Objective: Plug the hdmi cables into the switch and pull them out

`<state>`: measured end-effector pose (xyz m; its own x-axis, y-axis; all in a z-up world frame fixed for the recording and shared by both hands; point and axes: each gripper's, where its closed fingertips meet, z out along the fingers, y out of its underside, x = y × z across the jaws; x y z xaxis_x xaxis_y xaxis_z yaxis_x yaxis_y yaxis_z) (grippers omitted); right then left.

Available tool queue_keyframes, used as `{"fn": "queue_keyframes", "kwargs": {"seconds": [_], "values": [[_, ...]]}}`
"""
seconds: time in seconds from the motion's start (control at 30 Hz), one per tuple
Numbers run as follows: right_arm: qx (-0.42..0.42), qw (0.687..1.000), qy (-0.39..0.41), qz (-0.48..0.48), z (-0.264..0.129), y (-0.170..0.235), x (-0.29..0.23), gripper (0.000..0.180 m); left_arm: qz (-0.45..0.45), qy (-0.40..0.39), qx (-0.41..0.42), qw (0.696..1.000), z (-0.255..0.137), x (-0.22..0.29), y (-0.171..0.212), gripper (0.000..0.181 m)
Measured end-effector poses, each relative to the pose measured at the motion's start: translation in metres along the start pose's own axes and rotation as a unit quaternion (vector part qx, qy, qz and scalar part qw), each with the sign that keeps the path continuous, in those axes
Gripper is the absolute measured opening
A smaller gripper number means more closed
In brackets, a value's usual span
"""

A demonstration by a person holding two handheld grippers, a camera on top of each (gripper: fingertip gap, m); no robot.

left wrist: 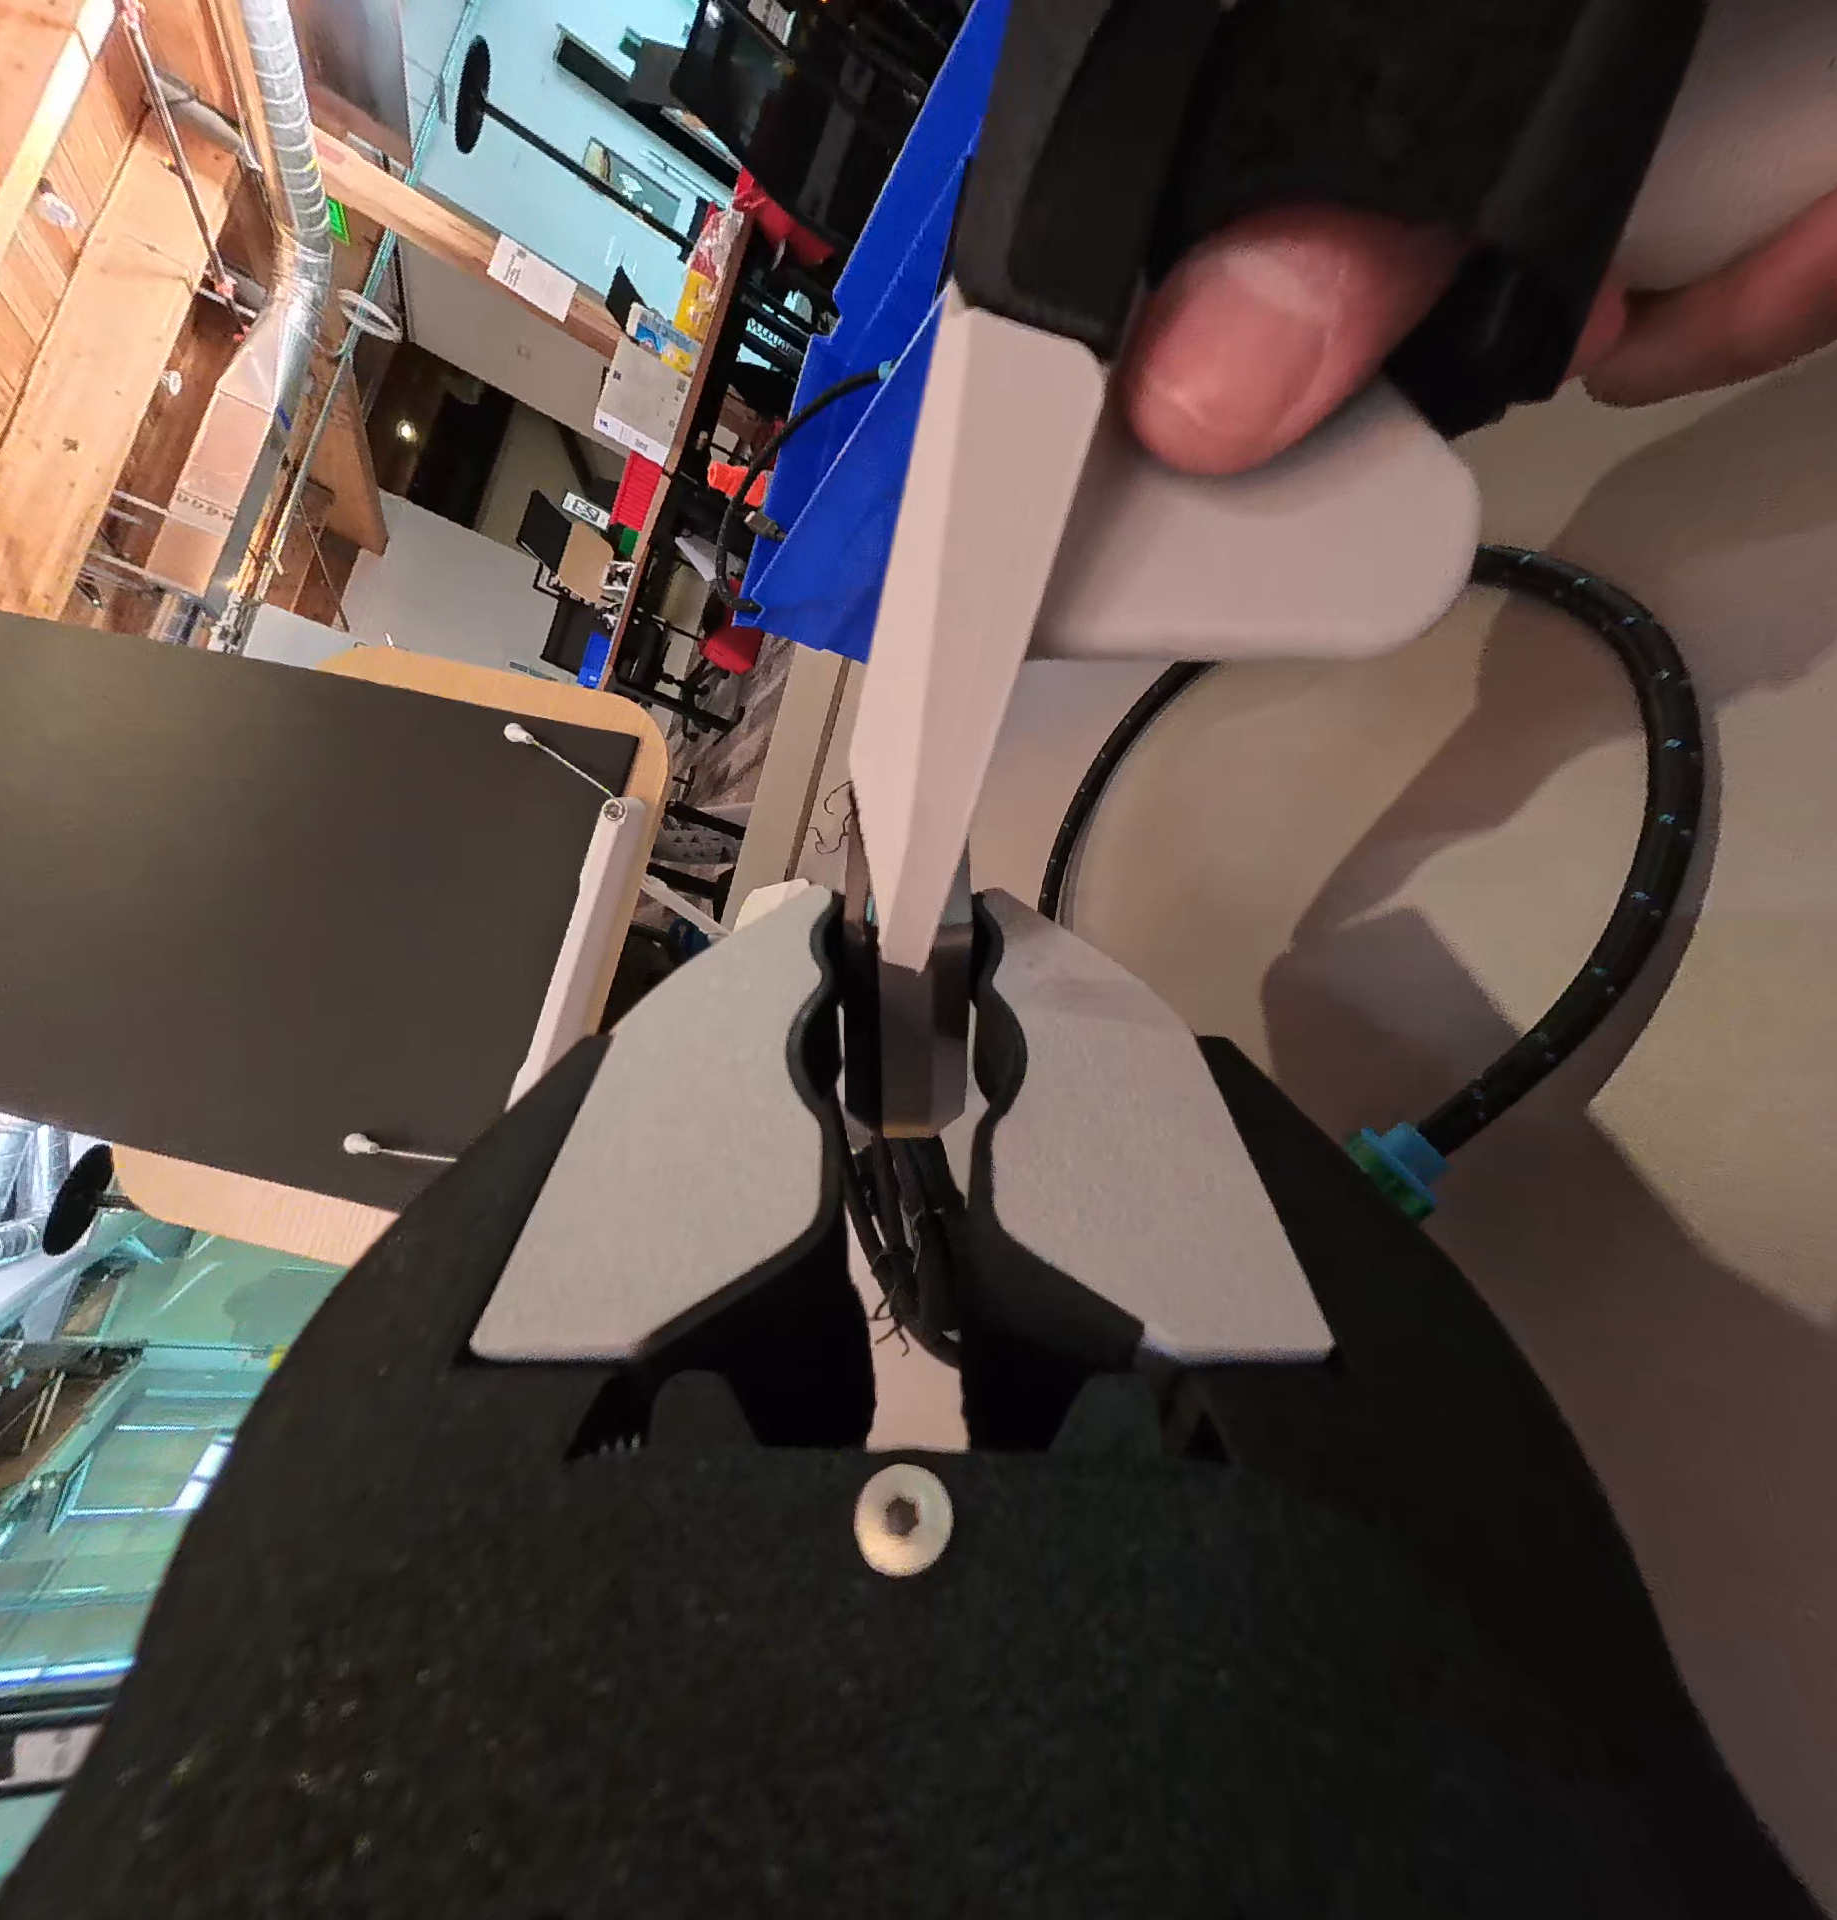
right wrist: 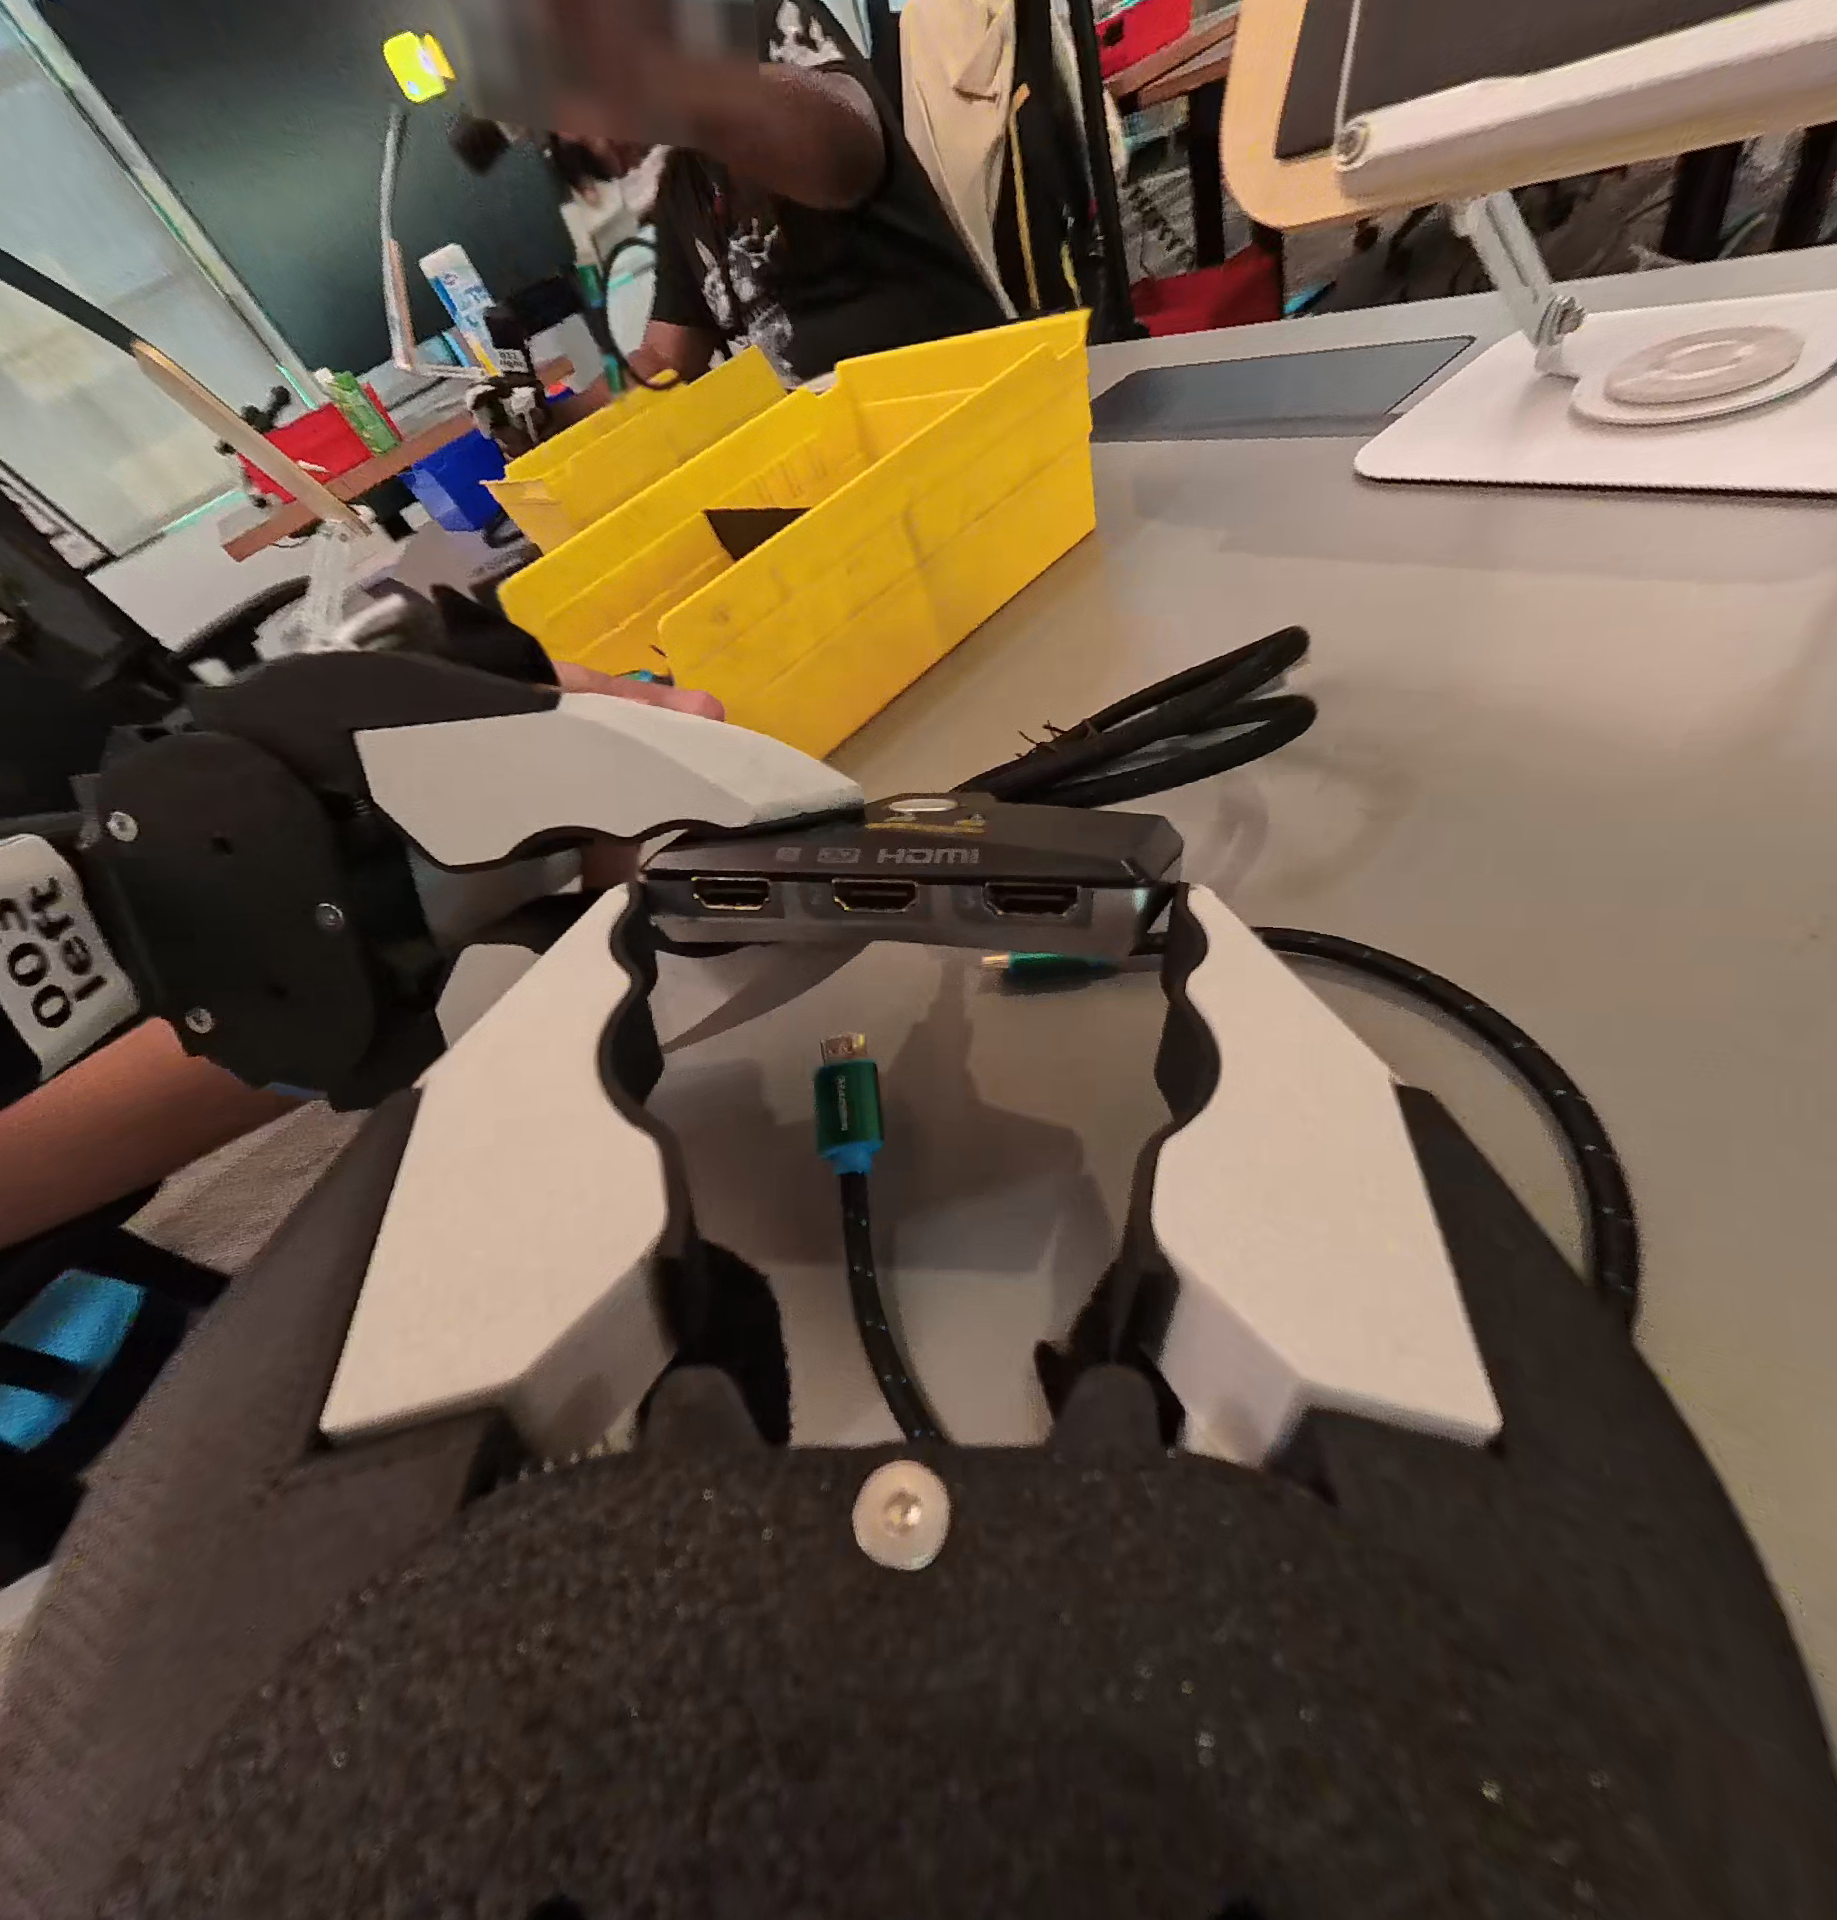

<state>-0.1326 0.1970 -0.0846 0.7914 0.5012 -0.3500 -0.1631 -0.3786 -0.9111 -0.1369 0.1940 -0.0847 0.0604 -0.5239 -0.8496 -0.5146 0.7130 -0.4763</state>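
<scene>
My left gripper [left wrist: 909, 935] is shut on the black HDMI switch [left wrist: 903, 1039], seen edge-on between its fingers. In the right wrist view the left gripper [right wrist: 665, 842] clamps the switch [right wrist: 909, 857] from the left, a little above the table. The switch's three front ports are empty. My right gripper [right wrist: 909, 920] is open, its fingertips on either side of the switch's front. A green HDMI plug [right wrist: 846, 1101] with a braided cable lies on the table between its fingers. A second green plug [right wrist: 1049, 964] lies under the switch. A right gripper finger [left wrist: 945, 675] reaches down onto the switch.
Yellow bins [right wrist: 841, 540] stand behind the switch, with a black cable loop [right wrist: 1184, 717] beside them. A white stand base [right wrist: 1672, 416] sits at the far right. The braided cable [right wrist: 1579, 1122] curves along the right. A person stands across the grey table [right wrist: 1413, 779]. The white stand base [right wrist: 1672, 416] is about 40 centimetres from both grippers' fingertips.
</scene>
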Motion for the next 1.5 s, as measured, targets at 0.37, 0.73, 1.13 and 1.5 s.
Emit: {"fn": "queue_keyframes", "kwargs": {"seconds": [0.37, 0.73, 1.13, 1.5], "values": [[0.005, 0.997, -0.073, 0.024, 0.0, -0.003, 0.0, 0.091, -0.007, 0.001, 0.033, 0.999, 0.001, -0.006, 0.016, 0.021], [-0.147, 0.98, -0.091, -0.096, 0.003, 0.077, -0.048, 0.036, -0.13, -0.049, 0.018, 0.99, -0.012, -0.032, 0.049, 0.021], [-0.264, 0.937, -0.022, -0.227, 0.005, 0.116, -0.028, 0.007, -0.136, -0.036, 0.018, 0.99, -0.012, -0.028, 0.051, 0.021], [-0.119, 0.96, -0.253, -0.032, -0.087, -0.02, -0.075, 0.006, -0.17, -0.039, 0.034, 0.984, -0.027, -0.042, 0.058, 0.021]]}}
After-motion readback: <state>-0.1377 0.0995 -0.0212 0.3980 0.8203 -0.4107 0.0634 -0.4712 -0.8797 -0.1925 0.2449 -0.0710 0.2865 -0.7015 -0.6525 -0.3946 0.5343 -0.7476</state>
